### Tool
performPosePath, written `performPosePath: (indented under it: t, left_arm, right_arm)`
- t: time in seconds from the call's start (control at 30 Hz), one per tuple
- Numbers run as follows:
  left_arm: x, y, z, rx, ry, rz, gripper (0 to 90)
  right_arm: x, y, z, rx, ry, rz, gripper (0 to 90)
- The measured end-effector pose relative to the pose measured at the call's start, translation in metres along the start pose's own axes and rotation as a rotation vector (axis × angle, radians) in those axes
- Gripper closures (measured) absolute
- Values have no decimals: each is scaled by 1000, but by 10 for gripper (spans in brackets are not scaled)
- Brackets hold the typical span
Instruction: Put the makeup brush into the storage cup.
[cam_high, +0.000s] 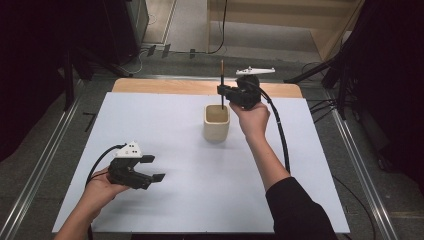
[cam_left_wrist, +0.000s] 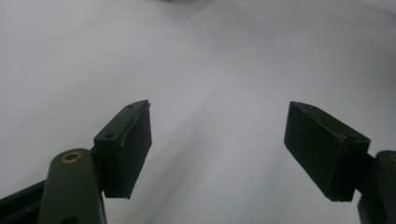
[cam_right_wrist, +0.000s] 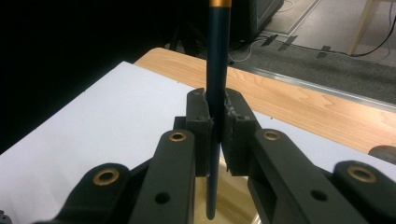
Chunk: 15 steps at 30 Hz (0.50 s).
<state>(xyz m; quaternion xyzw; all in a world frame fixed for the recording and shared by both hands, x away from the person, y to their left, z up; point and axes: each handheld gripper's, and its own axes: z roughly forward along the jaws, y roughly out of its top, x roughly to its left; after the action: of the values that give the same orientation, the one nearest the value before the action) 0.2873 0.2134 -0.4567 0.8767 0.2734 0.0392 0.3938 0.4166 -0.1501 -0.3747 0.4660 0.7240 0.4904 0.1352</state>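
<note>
Two grippers, right gripper (cam_high: 222, 92) pinching upright pencil (cam_high: 222, 80) above cup (cam_high: 216, 122), left gripper (cam_high: 151, 168) gaping low.

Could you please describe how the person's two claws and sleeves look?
Both claws, left and right, are black, with flat rectangular pads, brass-coloured pivot rivets, a light three-cornered plate on top and a trailing black cable. The right forearm wears a black sleeve; the left forearm is bare.

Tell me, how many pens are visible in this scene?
1. The dark pen stands upright between the shut jaws of the right gripper, its lower end inside the beige cup. Others might hide in the cup.
</note>
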Motion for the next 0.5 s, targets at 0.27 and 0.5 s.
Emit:
performPosePath:
  t: [0.27,0.5]
  left_arm:
    - [0,0,0,-1,-2,0,242]
    - [0,0,0,2,-1,3,243]
  right_arm:
    - [-3,-5,2,-1,-9,6,832]
    - [-5,-13,6,2,-16,11,832]
